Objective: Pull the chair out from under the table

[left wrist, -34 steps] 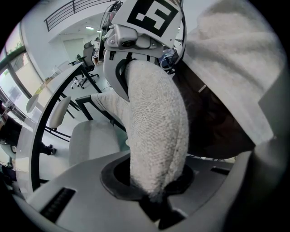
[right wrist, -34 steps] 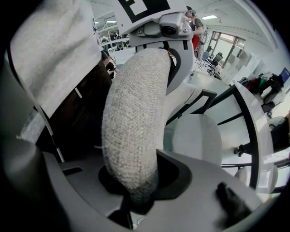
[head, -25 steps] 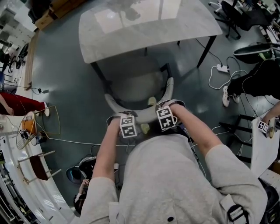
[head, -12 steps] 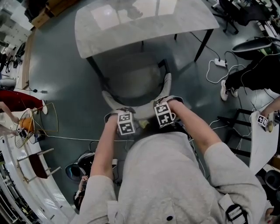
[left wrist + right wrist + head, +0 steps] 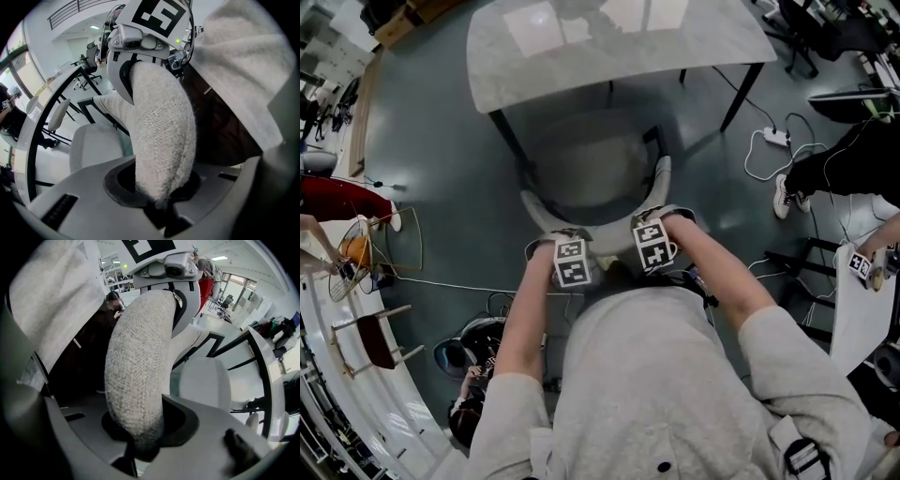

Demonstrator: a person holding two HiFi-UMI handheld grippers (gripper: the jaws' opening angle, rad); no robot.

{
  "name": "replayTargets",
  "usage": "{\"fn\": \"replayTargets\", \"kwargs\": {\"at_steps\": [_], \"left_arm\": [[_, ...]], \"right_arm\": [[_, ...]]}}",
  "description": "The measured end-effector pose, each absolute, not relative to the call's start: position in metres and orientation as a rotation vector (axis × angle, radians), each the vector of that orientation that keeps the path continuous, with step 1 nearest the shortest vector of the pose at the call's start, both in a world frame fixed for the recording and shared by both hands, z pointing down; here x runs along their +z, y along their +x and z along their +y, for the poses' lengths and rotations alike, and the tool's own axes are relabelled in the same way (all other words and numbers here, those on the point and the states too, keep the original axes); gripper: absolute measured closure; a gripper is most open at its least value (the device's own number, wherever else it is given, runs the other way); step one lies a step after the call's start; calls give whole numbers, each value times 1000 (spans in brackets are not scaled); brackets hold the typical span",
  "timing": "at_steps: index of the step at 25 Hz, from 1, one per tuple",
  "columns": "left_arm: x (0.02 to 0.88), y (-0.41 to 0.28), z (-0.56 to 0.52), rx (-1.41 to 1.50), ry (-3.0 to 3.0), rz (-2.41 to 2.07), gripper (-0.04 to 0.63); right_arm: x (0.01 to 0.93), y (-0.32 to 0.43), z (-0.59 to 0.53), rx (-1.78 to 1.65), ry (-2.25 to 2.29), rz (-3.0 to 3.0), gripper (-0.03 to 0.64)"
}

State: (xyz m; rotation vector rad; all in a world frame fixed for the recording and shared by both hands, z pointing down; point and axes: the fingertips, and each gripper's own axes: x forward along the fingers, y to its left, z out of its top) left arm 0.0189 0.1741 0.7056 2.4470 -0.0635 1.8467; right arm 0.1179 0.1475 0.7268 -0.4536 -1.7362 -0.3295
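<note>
Grey floor (image 5: 441, 159) carries one white table (image 5: 609, 47) and one chair (image 5: 591, 164). The seat lies partly beneath the table's near edge, with the curved backrest (image 5: 546, 217) toward the person. Two grippers counted: left gripper (image 5: 570, 255) and right gripper (image 5: 652, 242), side by side, pointing steeply down. Each has its jaws set narrow, clamped on the backrest's upholstered rim. Both forearms reach forward, roughly parallel.

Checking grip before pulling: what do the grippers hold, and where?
The chair, by the top of its curved padded backrest: the left gripper clamps it left of centre, the right gripper right of centre.
</note>
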Motion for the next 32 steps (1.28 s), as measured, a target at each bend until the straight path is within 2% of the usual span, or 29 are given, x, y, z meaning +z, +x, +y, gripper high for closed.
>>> {"fn": "replayTargets", "kwargs": {"at_steps": [32], "left_arm": [[707, 95, 302, 1817, 2388, -137, 497]], "right_arm": [[727, 192, 268, -388, -521, -1709, 525]]}}
